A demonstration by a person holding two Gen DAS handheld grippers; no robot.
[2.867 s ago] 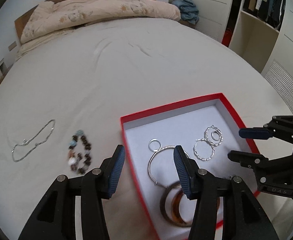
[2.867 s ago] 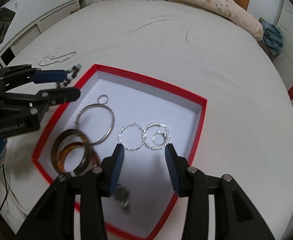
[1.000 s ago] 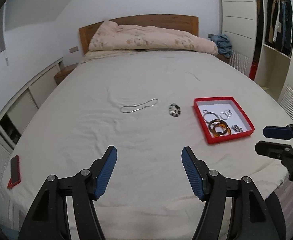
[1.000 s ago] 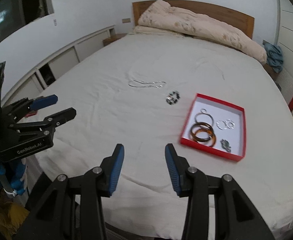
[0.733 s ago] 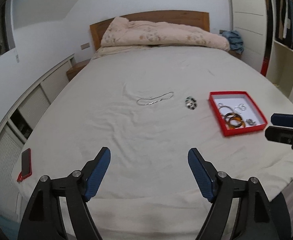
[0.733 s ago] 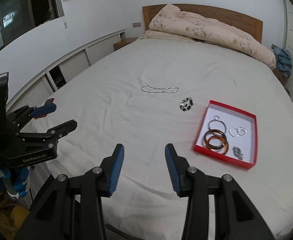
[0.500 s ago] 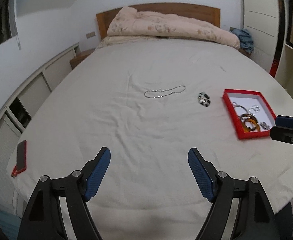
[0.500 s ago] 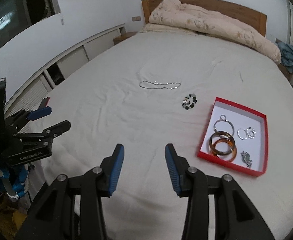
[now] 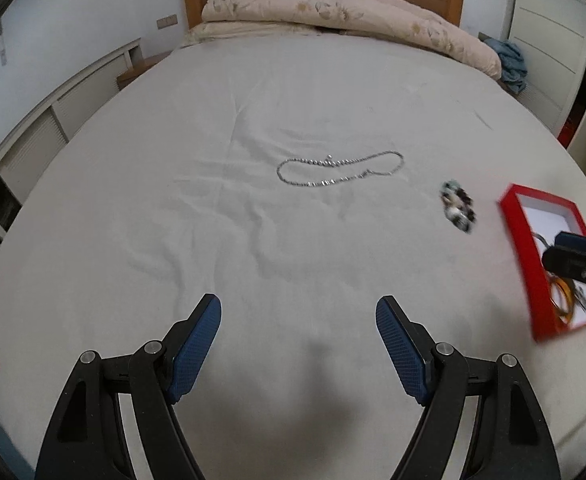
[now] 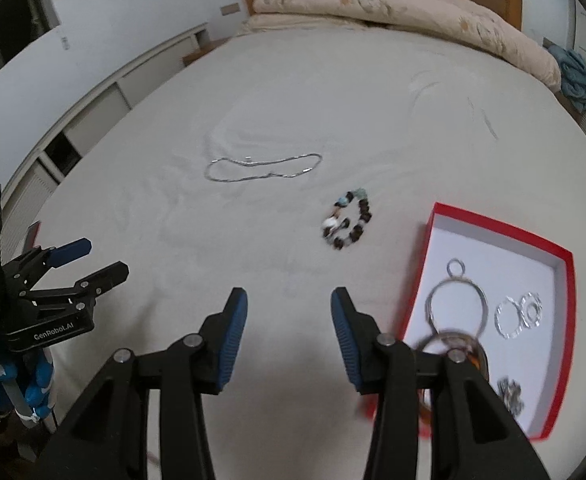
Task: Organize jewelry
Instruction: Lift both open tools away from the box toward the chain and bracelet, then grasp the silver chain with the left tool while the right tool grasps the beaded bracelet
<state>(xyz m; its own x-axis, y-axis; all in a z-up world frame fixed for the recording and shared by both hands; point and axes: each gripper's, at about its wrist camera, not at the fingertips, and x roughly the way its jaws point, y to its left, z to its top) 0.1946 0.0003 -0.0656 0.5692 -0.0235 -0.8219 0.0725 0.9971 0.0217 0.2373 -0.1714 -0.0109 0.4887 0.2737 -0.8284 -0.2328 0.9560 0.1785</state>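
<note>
Two blue pads of the left hand-held gripper (image 9: 297,344) stand wide apart, empty, above the bed (image 9: 173,220). A silver chain (image 9: 339,169) lies mid-bed; a beaded bracelet (image 9: 457,206) sits beside the red box (image 9: 517,256) at the right edge.

Right wrist view: the right hand-held gripper (image 10: 289,330), jaws just widening, holds nothing; hoops (image 10: 519,314) lie boxed.

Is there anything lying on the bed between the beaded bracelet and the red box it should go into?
Nothing visible. The beaded bracelet lies on bare sheet, apart from the red box, with only cloth between them. The silver chain lies farther off, on the bracelet's other side.
</note>
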